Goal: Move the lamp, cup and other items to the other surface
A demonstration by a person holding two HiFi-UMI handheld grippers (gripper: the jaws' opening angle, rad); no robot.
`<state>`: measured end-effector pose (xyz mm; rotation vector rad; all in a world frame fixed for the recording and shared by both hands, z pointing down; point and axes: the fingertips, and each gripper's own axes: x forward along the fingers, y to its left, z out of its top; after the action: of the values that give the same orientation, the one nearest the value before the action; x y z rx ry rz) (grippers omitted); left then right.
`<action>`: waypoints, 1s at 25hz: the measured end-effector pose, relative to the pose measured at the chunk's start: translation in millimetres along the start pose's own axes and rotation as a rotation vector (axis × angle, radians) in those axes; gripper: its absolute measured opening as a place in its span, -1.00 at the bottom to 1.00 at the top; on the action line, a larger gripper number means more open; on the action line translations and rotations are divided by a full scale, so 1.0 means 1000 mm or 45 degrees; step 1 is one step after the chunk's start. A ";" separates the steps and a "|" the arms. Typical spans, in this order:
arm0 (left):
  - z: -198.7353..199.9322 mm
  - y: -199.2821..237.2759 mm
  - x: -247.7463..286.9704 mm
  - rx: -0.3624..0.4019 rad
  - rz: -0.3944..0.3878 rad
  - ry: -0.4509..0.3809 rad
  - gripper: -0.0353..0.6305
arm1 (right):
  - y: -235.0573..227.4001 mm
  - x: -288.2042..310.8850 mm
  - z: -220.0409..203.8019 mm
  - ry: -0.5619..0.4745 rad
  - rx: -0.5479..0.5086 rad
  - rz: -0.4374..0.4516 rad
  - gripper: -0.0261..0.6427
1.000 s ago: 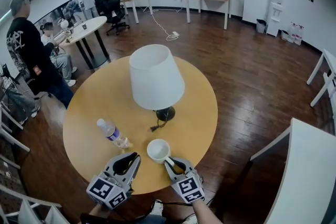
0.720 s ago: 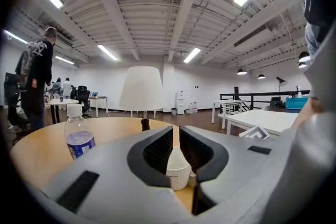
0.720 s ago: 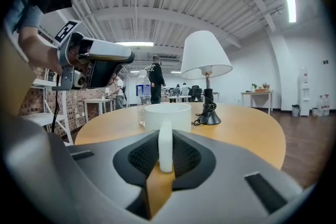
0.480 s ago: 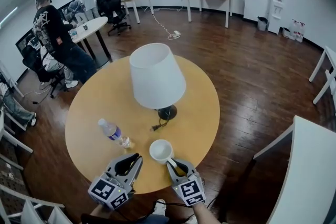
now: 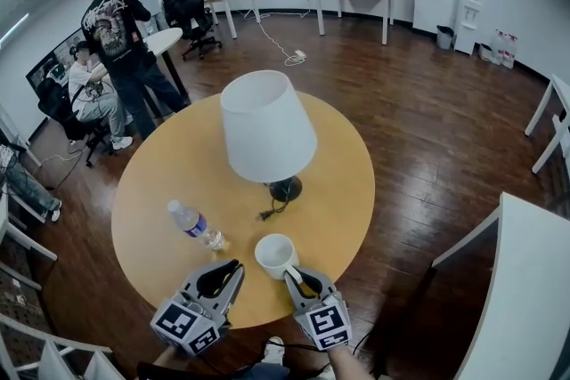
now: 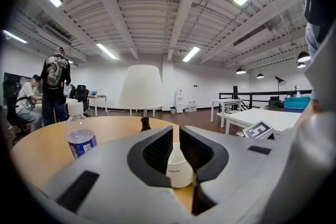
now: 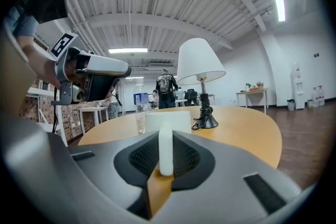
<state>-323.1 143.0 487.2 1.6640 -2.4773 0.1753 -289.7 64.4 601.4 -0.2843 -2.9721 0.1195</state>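
1. While the right claw (image 5: 291, 274) is clamped on the handle (image 7: 165, 152) of the white cup (image 5: 274, 252), the cup itself stands on the round desk (image 5: 169, 165). It sits close to the desk's near edge, low in the centre of the head view.
2. The left claw (image 5: 233, 267) sits just left of the cup, its jaws drawn almost together with nothing between them. Its own view looks through the slit at the cup's side.
3. The cup looks ready to be lifted toward the white desk (image 5: 525, 298) at the lower right of the frame. The lamp (image 5: 265, 127) and water bottle (image 5: 190, 222) are untouched on the round desk.
4. First risk: the grip is on the thin handle alone. Once the cup leaves the wood it may swing or turn about the pads, and a light pinch could let it slip out.
5. Second risk: the left claw is close beside the cup, so a lift that drifts left in the frame could knock the cup against it.
6. Third risk: the lamp's cord (image 5: 264, 211) and plug lie just above the cup in the frame, near the black base. A forward sweep could snag the cord and tug the lamp, which looks top-heavy under its big shade.
7. Fourth risk: dark floor separates the two desks, and a cup dropped over that gap would probably break.
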 end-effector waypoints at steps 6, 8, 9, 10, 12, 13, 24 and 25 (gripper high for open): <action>-0.001 0.002 0.002 -0.004 -0.004 0.000 -0.73 | -0.003 -0.001 0.023 -0.077 0.051 -0.018 -0.82; -0.001 0.001 0.003 -0.002 -0.010 -0.005 -0.73 | -0.006 -0.001 0.029 -0.111 0.034 -0.031 -0.82; 0.000 0.001 0.004 -0.002 -0.015 -0.008 -0.73 | -0.007 -0.003 0.035 -0.124 0.035 -0.033 -0.82; 0.002 0.000 0.006 -0.004 -0.020 -0.012 -0.73 | -0.008 -0.006 0.040 -0.148 0.042 -0.042 -0.82; 0.005 -0.004 0.008 -0.006 -0.035 -0.023 -0.73 | -0.013 -0.013 0.050 -0.208 0.057 -0.068 -0.83; 0.007 -0.007 0.010 -0.007 -0.045 -0.028 -0.73 | -0.014 -0.018 0.057 -0.224 0.061 -0.074 -0.83; 0.059 -0.119 0.064 0.086 -0.324 -0.106 -0.73 | -0.076 -0.170 0.152 -0.480 0.019 -0.397 -0.83; 0.072 -0.141 0.071 0.087 -0.374 -0.115 -0.73 | -0.083 -0.198 0.161 -0.470 0.004 -0.453 -0.83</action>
<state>-222.9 12.1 432.0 2.0820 -2.2740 0.1539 -138.1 -66.2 422.3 0.3025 -3.3240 0.1480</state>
